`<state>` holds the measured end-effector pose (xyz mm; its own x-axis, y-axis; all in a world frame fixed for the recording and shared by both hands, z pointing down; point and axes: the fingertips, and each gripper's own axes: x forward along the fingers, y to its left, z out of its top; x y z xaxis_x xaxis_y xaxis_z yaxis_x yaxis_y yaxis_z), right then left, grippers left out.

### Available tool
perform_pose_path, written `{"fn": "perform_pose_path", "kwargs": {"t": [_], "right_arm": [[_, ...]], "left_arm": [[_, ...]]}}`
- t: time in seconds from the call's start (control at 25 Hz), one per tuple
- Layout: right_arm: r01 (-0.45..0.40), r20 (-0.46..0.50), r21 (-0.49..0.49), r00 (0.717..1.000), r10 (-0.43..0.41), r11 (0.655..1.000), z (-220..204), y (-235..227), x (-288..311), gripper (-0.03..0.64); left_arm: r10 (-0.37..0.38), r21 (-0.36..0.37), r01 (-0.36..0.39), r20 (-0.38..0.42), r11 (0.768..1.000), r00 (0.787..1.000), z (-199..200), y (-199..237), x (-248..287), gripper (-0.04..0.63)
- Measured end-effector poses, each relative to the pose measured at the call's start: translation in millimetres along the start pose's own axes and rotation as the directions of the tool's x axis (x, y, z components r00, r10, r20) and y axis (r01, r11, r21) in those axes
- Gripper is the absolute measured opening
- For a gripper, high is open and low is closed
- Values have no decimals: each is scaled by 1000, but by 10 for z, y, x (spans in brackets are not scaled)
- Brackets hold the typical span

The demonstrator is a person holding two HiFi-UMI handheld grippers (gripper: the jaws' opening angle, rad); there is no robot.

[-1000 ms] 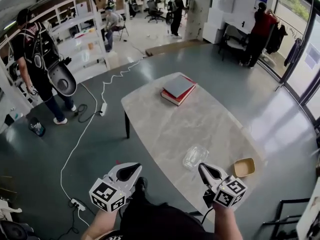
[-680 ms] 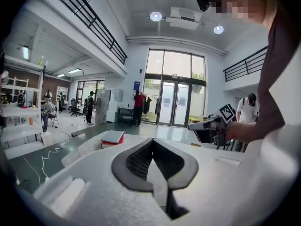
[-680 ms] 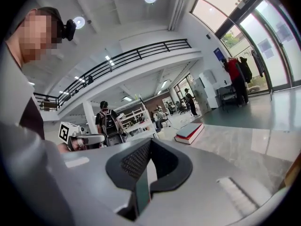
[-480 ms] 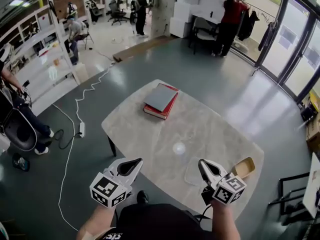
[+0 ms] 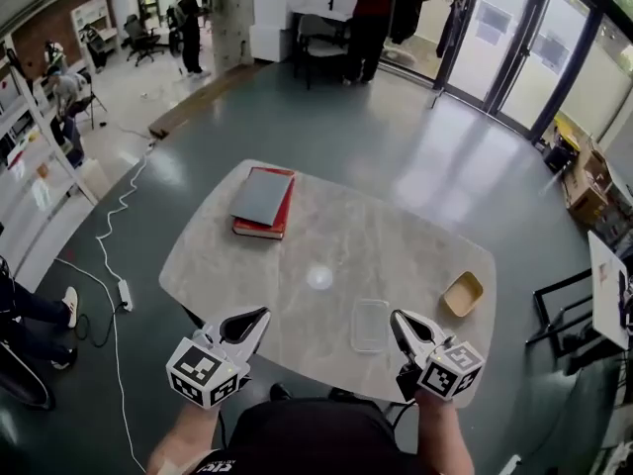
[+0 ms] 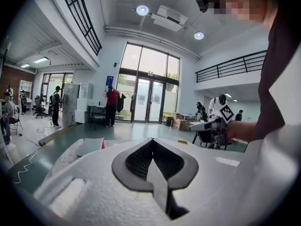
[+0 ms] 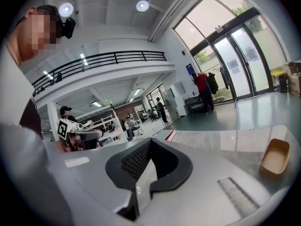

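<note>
My left gripper is shut and empty, held over the near left edge of the marble table. Over the near right edge my right gripper is likewise shut with nothing in it. Just left of its tip a clear plastic container lies flat on the table. A small tan bowl sits to the right. In the left gripper view the jaws meet at the tips, and the right gripper shows beyond them. In the right gripper view the jaws are also closed.
A stack of books with a grey cover on top lies at the table's far left. A white cable and power strip run over the floor on the left. A black frame stands right of the table. People stand far off by the doors.
The head view has swung round, so the table now lies squarely ahead and the container sits between the two grippers. Both grippers kept their place by the near edge and stayed shut.
</note>
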<state>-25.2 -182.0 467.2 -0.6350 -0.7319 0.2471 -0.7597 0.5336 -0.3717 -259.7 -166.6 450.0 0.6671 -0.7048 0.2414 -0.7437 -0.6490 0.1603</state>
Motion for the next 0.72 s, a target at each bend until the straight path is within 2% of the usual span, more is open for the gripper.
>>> {"fn": "perform_pose_path", "kwargs": {"t": [0.2, 0.36, 0.72], "right_arm": [[74, -2, 13, 997, -74, 997, 11, -311, -237, 2], [121, -52, 26, 991, -120, 992, -104, -650, -465, 1], [41, -144, 40, 989, -35, 998, -432, -1001, -708, 2]], "left_arm": [[-53, -18, 53, -13, 998, 999, 35, -191, 337, -3], [-99, -18, 98, -34, 995, 995, 41, -498, 669, -3], [-33, -84, 24, -114, 996, 993, -298, -797, 1320, -3]]}}
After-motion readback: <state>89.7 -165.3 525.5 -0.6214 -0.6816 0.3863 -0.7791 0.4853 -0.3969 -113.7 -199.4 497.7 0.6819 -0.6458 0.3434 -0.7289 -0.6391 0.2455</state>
